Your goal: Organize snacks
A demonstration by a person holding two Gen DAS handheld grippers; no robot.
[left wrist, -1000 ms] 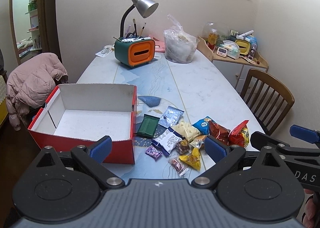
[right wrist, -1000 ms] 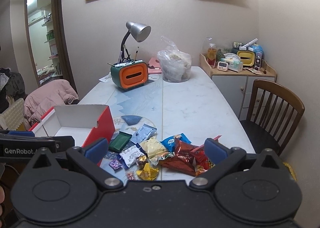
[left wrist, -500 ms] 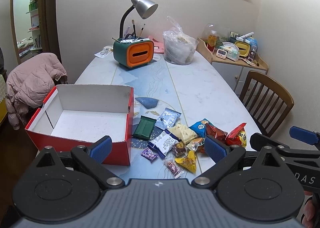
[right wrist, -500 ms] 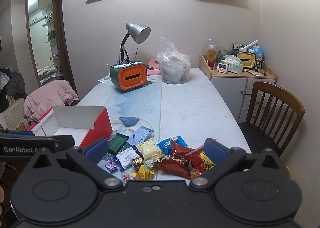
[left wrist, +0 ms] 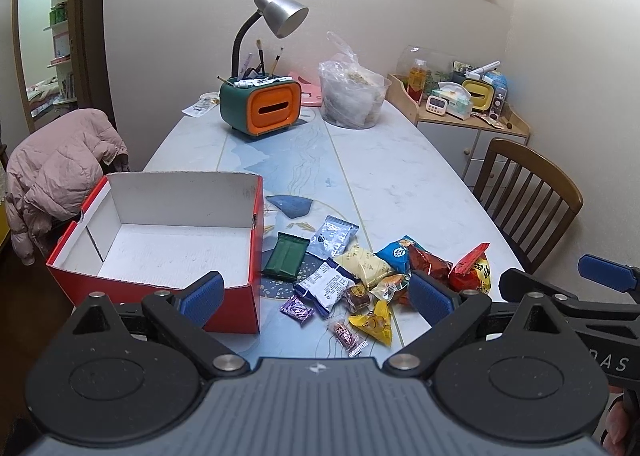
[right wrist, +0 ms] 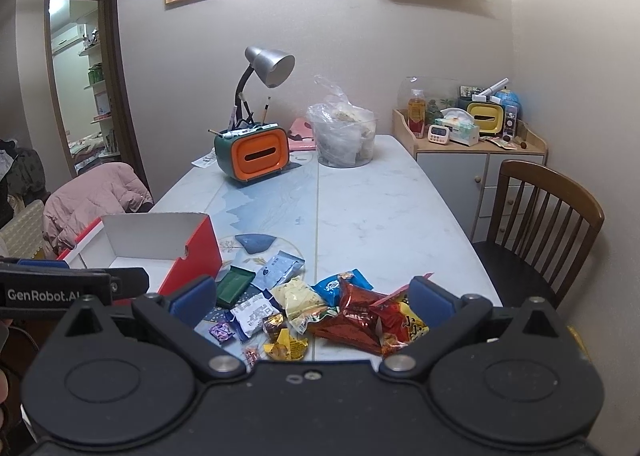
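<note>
Both tools had drawn back slightly from the tabletop [left wrist: 404, 184], so the snacks [left wrist: 352, 280] sat a little farther off than before. Left tool [left wrist: 316, 296] and right tool [right wrist: 310, 298] hung wide open, empty, above the pile beside the red box [left wrist: 160, 240].

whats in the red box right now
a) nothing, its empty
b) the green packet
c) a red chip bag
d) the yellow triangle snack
a: the red box shows only its bare white floor, while the green packet, yellow triangle snack and red chip bag all lie on the table to its right, and both the left gripper and right gripper are open and hold nothing.
</note>
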